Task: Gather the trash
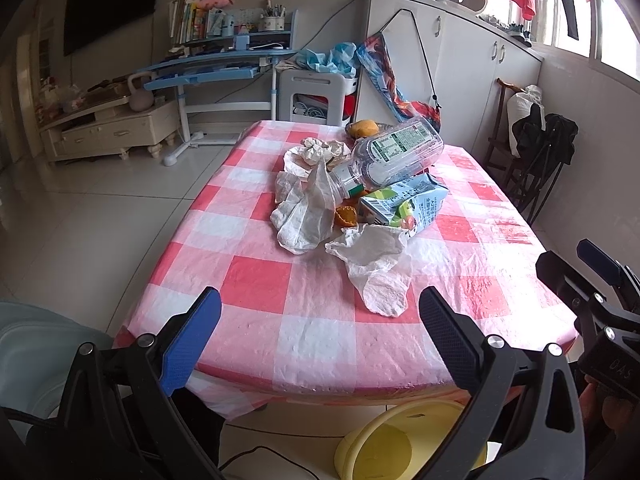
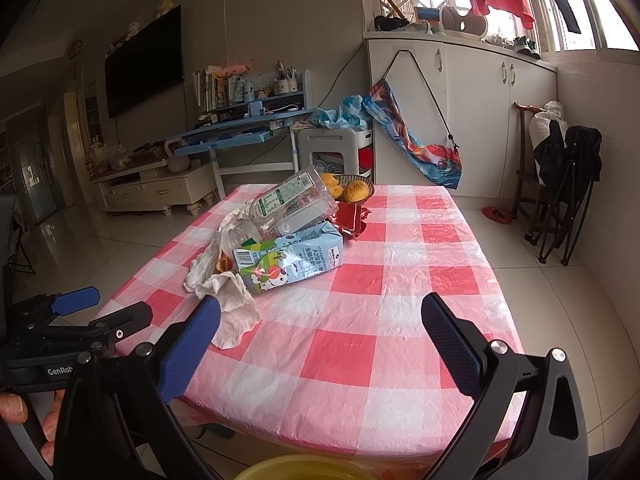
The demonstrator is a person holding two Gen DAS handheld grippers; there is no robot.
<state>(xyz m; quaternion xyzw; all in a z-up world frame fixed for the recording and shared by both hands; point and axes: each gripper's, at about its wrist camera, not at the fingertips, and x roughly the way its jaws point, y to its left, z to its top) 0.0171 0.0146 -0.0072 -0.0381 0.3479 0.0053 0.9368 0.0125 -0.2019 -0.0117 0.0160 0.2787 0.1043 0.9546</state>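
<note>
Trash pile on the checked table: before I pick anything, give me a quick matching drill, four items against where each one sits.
Items:
1. clear plastic bottle
2. milk carton
3. crumpled tissue
4. yellow bin

Places:
A. on the floor below the table's near edge
B. nearest the grippers on the table
C. lying on top of the pile
D. under the bottle's lower side

Pairs: 1-C, 2-D, 3-B, 4-A

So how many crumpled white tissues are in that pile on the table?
3 visible: one at the near edge of the pile, one on its left side, and a wad at the back. More may be hidden under the bottle and carton.
</note>
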